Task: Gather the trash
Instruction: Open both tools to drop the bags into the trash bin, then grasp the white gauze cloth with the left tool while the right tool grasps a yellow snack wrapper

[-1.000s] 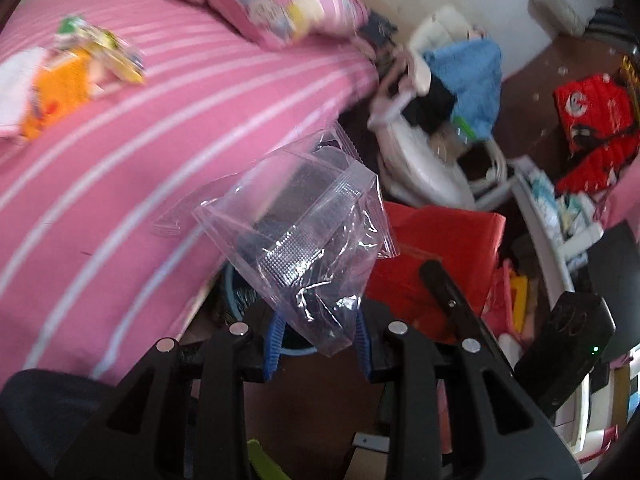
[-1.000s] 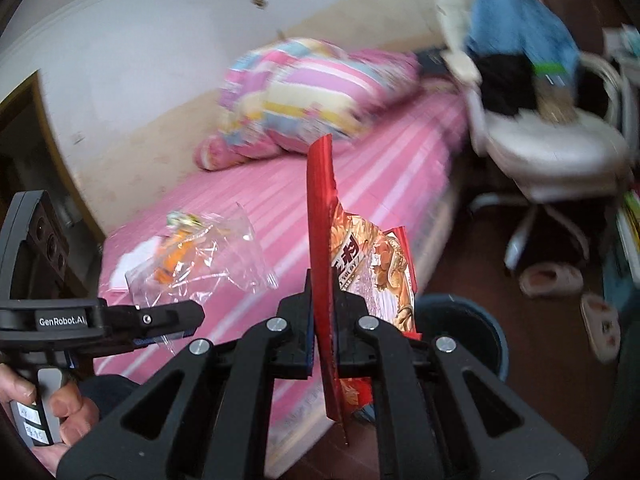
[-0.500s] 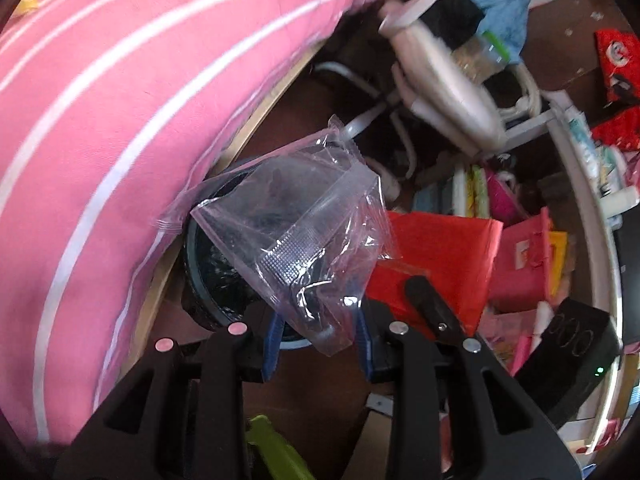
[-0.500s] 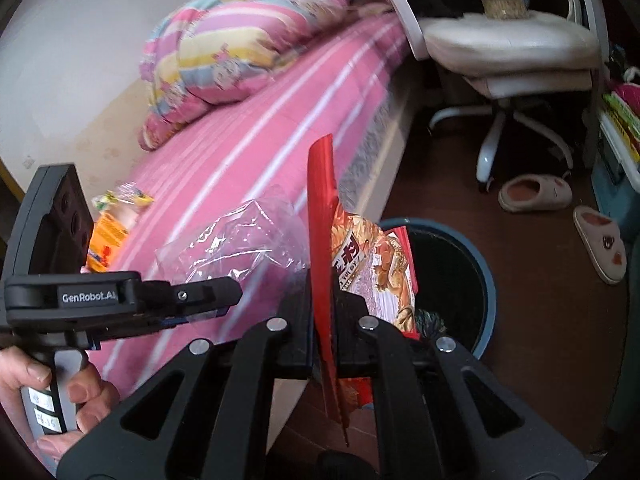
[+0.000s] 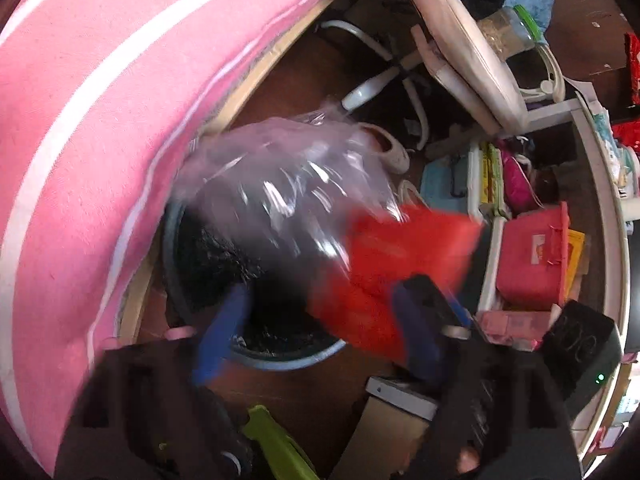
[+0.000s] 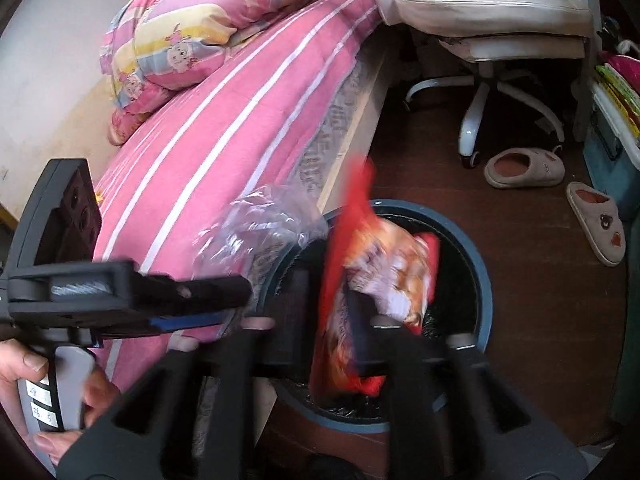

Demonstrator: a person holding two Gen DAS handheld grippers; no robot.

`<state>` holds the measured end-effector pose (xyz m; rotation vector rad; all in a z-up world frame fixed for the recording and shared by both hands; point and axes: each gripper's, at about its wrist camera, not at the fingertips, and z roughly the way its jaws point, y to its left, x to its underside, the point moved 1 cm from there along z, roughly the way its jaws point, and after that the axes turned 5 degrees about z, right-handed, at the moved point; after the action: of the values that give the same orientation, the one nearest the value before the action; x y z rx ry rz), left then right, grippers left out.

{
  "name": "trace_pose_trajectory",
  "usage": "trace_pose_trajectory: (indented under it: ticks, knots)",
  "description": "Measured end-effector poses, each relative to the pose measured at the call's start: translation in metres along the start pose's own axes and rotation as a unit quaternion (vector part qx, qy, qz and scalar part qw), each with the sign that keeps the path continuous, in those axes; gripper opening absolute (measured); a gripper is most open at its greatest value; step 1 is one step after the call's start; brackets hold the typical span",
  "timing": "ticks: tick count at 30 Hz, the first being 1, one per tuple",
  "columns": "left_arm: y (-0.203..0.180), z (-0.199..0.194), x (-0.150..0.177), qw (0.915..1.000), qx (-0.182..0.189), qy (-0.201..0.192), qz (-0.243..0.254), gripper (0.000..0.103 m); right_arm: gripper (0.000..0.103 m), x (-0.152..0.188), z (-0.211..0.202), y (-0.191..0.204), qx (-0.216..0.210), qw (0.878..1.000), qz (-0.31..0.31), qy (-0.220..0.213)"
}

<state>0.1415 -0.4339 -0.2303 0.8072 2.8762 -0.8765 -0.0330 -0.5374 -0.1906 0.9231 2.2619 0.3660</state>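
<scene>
- Your left gripper (image 5: 316, 316), bottom centre of its own view: jaws have just been opening and stand spread, blue pads wide apart. The clear plastic bag (image 5: 288, 192) is blurred just above them, over the bin mouth, no pad pressing it.
- Your right gripper (image 6: 324, 320), low centre of its view: jaws have just been opening, now parted. The red snack wrapper (image 6: 372, 280) sits blurred between the fingers, above the bin; contact with the pads unclear.
- Blue-rimmed bin (image 6: 486, 280), black liner, on the dark wood floor, tight against the bed edge.
- A hand (image 6: 24, 364) grips the left handle at lower left.
- Pink striped bed (image 6: 208, 128) runs up the left side; folded quilt (image 6: 188, 36) upper left.
- White swivel chair (image 6: 492, 4) upper right, two slippers (image 6: 524, 168) right of the bin.
</scene>
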Motion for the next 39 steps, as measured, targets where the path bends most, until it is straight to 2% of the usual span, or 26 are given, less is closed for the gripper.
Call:
trace_pose_trajectory:
  ticks: [1, 3, 11, 18, 22, 24, 27, 28, 29, 33, 39]
  knots:
    - [-0.001, 0.002, -0.001, 1.0000, 0.002, 0.001, 0.001, 0.077, 0.065, 0.000, -0.004, -0.002, 0.005, 1.000, 0.006, -0.015]
    - [-0.002, 0.003, -0.001, 0.9999, 0.008, 0.006, -0.002, 0.080, 0.074, -0.001, -0.010, -0.004, 0.009, 0.999, 0.015, -0.030]
    - [0.004, -0.014, 0.002, 0.9995, 0.019, -0.012, -0.023, 0.081, 0.074, -0.002, -0.022, 0.003, 0.008, 1.000, 0.003, -0.025]
    - [0.006, -0.044, 0.013, 0.9976, 0.031, -0.045, -0.043, 0.081, 0.076, -0.003, -0.045, 0.029, -0.004, 0.999, -0.028, -0.031]
    - [0.001, -0.082, 0.025, 0.9945, 0.033, -0.091, -0.041, 0.081, 0.081, -0.005, -0.065, 0.054, -0.022, 0.998, -0.045, -0.040]
    - [-0.001, -0.108, 0.032, 0.9907, 0.030, -0.128, -0.038, 0.082, 0.083, -0.005, -0.078, 0.073, -0.039, 0.997, -0.056, -0.044]
    - [0.002, -0.147, 0.045, 0.9809, 0.038, -0.185, -0.046, 0.083, 0.086, -0.006, -0.094, 0.106, -0.064, 0.994, -0.079, -0.045]
    - [0.006, -0.165, 0.050, 0.9752, 0.043, -0.210, -0.053, 0.083, 0.087, -0.006, -0.098, 0.114, -0.068, 0.993, -0.088, -0.048]
    - [0.012, -0.188, 0.058, 0.9671, 0.049, -0.242, -0.060, 0.083, 0.087, -0.005, -0.105, 0.128, -0.079, 0.991, -0.099, -0.050]
    - [0.042, -0.262, 0.090, 0.9398, 0.061, -0.325, -0.085, 0.088, 0.090, 0.000, -0.122, 0.181, -0.113, 0.982, -0.138, -0.063]
    - [0.118, -0.336, 0.133, 0.9178, 0.019, -0.370, -0.143, 0.089, 0.091, 0.010, -0.116, 0.267, -0.148, 0.966, -0.205, -0.057]
